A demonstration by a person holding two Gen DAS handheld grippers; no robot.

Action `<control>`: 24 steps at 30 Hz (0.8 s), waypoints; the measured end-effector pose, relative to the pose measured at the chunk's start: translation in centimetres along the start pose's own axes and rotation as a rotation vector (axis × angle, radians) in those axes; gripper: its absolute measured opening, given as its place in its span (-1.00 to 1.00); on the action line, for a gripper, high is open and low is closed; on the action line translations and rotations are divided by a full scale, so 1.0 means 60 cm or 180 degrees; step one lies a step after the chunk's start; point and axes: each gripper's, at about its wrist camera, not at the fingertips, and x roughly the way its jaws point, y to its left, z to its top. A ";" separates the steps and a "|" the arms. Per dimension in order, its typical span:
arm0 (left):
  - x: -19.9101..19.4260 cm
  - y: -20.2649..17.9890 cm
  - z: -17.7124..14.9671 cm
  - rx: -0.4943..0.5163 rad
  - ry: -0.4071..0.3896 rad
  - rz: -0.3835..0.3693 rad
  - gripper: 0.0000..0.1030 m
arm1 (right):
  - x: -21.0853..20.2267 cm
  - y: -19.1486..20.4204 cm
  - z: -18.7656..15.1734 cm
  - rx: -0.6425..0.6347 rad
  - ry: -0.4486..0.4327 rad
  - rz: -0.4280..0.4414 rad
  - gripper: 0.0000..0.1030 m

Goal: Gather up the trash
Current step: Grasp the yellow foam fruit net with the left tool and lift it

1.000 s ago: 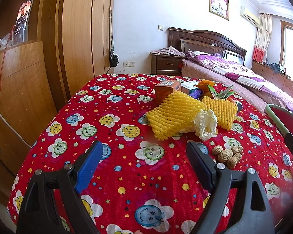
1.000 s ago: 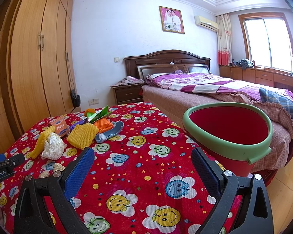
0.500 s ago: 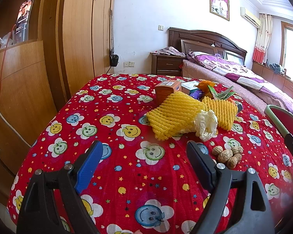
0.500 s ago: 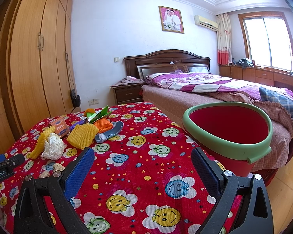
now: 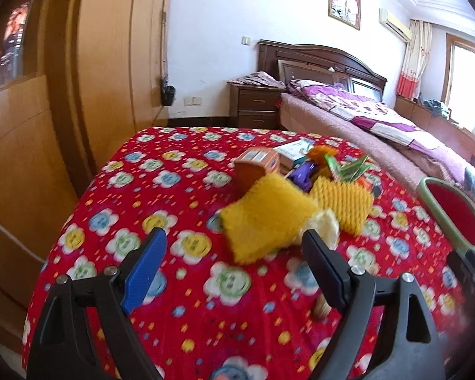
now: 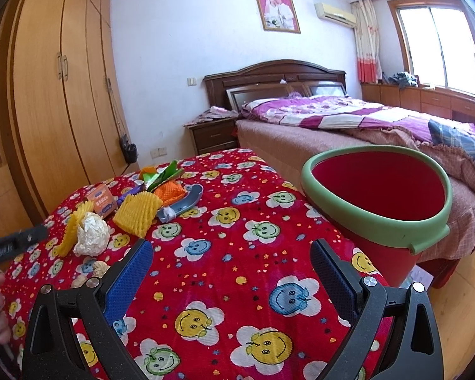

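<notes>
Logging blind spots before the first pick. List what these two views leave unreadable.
- Left wrist: nearest yellow foam net smeared by motion blur.
- Left wrist: peanuts mostly hidden behind the left gripper finger.
- Right wrist: bucket floor hidden by its near rim.
- Right wrist: orange box print too small.

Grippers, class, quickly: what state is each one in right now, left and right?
Left gripper: open, holding nothing.
Right gripper: open, holding nothing.

bedroom | white walls | wardrobe – bed (purple quilt) | sunlit window rt
</notes>
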 end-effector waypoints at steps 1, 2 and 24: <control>0.005 -0.003 0.007 0.0001 0.0030 -0.0035 0.70 | 0.000 -0.001 0.002 0.0009 0.0013 0.0002 0.92; 0.012 -0.008 0.016 0.0003 0.0067 -0.0075 0.70 | -0.001 -0.001 0.005 0.0015 0.0027 0.0001 0.92; 0.134 0.024 0.047 -0.0338 0.0747 -0.0067 0.21 | 0.009 -0.009 0.035 0.0168 0.0225 0.0199 0.93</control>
